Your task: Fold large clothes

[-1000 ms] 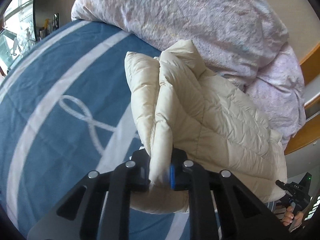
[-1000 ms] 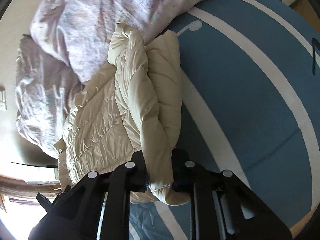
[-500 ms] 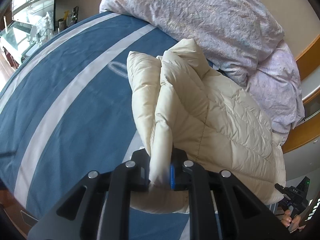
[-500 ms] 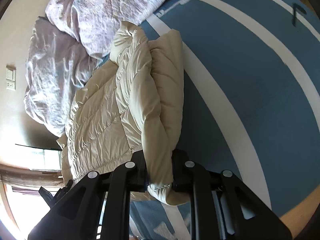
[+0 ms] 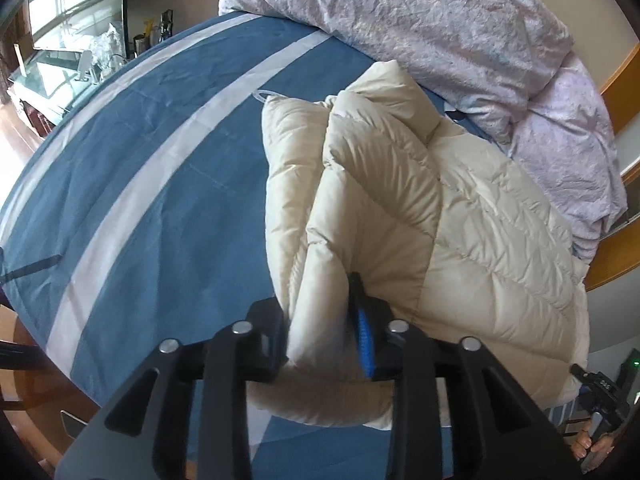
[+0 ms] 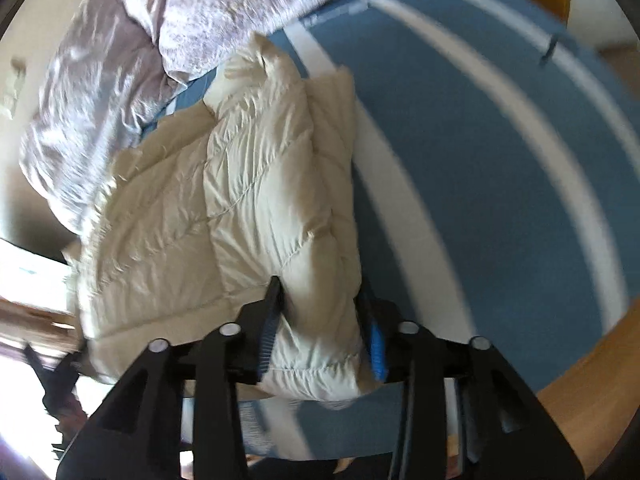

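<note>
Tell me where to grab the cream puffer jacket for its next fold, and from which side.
Grip the puffer jacket at its near rolled edge, coming from the bed's near side, probably. There the folded layers bunch into a thick ridge the jaws can straddle. Both the left gripper and right gripper sit there now, jaws just opening, with padding still between them.

A folded puffer jacket (image 5: 420, 216) lies on the bed (image 5: 160, 152), a rumpled duvet (image 5: 440, 20) heaped behind it, with striped bedcover spreading out to one side.

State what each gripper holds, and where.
Left gripper and right gripper have just been opening around the puffer jacket's folded edge; firm hold cannot be told.
</note>
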A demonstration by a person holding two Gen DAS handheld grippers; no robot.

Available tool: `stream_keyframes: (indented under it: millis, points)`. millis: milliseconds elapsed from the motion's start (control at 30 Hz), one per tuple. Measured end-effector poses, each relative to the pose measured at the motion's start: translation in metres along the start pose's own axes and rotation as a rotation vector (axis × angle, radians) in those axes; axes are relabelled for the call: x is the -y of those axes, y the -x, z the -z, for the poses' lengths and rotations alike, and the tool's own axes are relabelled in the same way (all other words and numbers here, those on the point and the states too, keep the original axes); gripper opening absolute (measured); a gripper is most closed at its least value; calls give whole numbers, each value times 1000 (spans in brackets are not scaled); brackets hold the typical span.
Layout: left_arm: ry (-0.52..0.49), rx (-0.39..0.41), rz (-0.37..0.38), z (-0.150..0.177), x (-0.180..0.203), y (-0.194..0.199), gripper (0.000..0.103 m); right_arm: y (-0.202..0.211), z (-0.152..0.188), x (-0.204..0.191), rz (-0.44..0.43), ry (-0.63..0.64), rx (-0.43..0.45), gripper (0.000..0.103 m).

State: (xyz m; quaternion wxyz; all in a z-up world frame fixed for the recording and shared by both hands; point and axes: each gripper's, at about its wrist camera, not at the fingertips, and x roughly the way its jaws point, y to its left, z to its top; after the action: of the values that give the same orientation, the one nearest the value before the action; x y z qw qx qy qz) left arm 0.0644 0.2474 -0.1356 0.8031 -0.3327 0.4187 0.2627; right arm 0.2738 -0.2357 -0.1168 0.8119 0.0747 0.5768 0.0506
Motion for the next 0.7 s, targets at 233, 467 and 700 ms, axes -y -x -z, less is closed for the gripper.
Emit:
stream_keyframes:
  millis: [233,467,700]
  points:
    - [-5,-13,-77,-6,-1,-4,71,26,-25,-49,84,135,131,51]
    - [16,-35,-79,-15,-2,-11,78,24,0,-131,-90,366,119,48]
    - [56,-51,-35,-28,-6,-15,90,-7,29,-183,-114,509,89,40]
